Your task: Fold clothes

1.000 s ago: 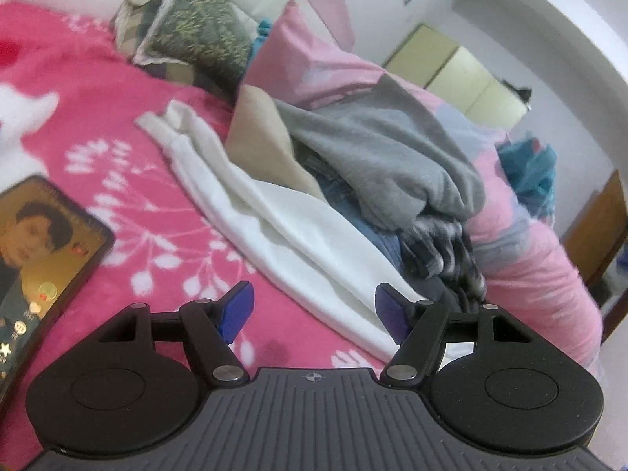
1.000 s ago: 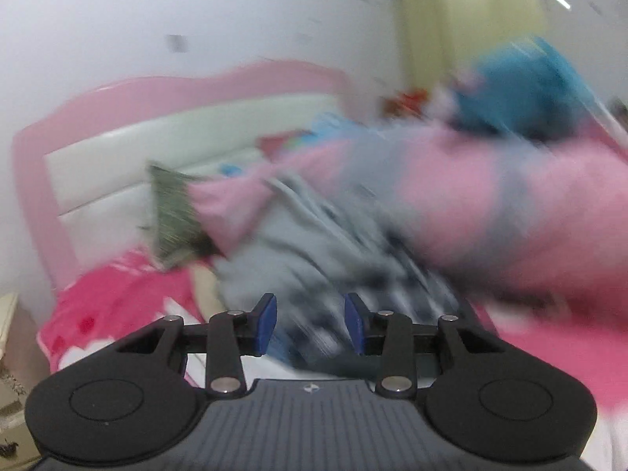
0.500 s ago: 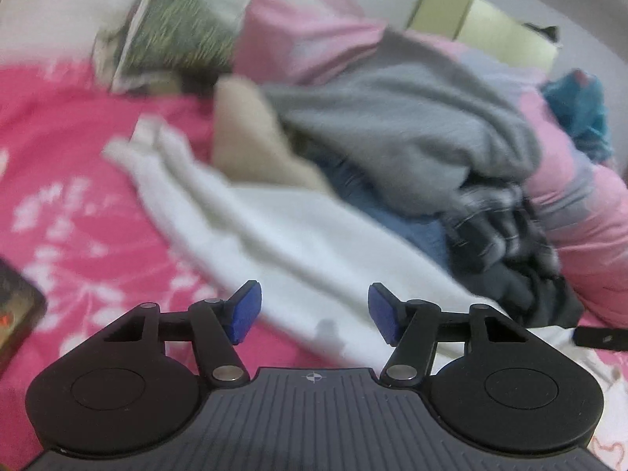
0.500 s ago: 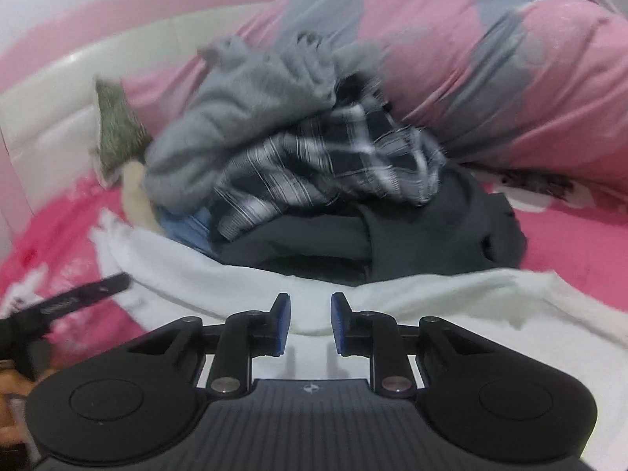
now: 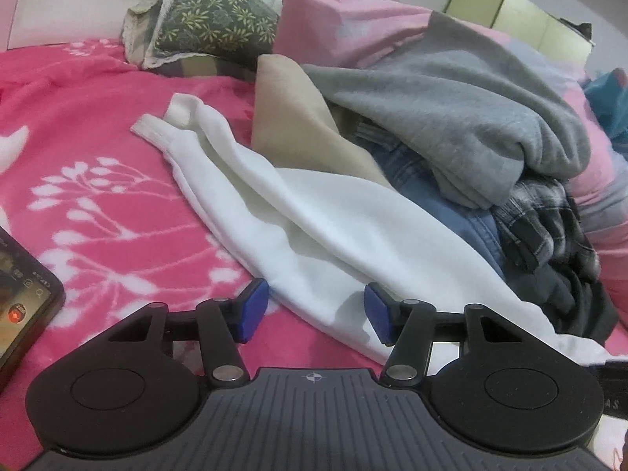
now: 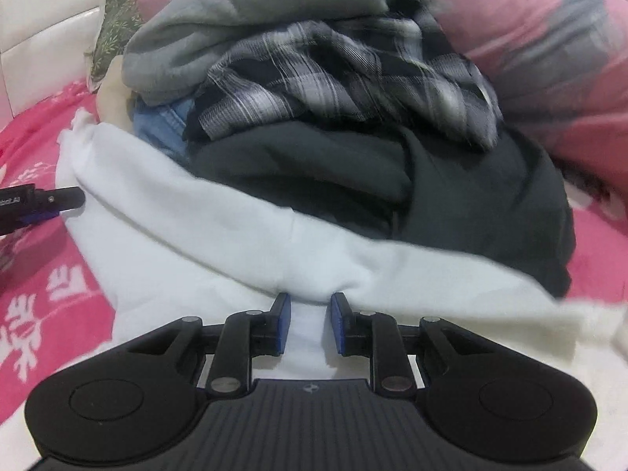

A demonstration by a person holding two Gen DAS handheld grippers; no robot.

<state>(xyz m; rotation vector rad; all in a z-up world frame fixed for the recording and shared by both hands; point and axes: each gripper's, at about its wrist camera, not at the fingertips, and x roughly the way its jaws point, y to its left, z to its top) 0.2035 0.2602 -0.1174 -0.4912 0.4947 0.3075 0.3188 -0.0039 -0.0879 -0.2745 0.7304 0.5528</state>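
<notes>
A white garment (image 5: 314,216) lies stretched across the pink bedspread (image 5: 98,137), its far end cuffed. My left gripper (image 5: 314,310) hovers low over its near edge with the jaws closing. The cloth's edge lies between the blue pads (image 5: 253,308), which do not touch it. In the right wrist view the same white garment (image 6: 196,227) fills the foreground. My right gripper (image 6: 310,320) rests its tips on a bunched fold, jaws a narrow gap apart with white cloth showing between them. The left gripper's finger (image 6: 59,200) shows at the left edge.
Behind the white garment is a heap: grey sweatshirt (image 5: 451,90), plaid shirt (image 6: 345,66), dark garment (image 6: 392,176), jeans (image 5: 451,216), beige cloth (image 5: 290,117). A phone (image 5: 23,294) lies at the left. A green patterned pillow (image 5: 212,15) and a pink duvet (image 6: 530,39) lie behind.
My right gripper dropped from facing the headboard down onto the white garment, and its jaws narrowed. My left gripper swung toward the garment's near edge, its jaws narrowing.
</notes>
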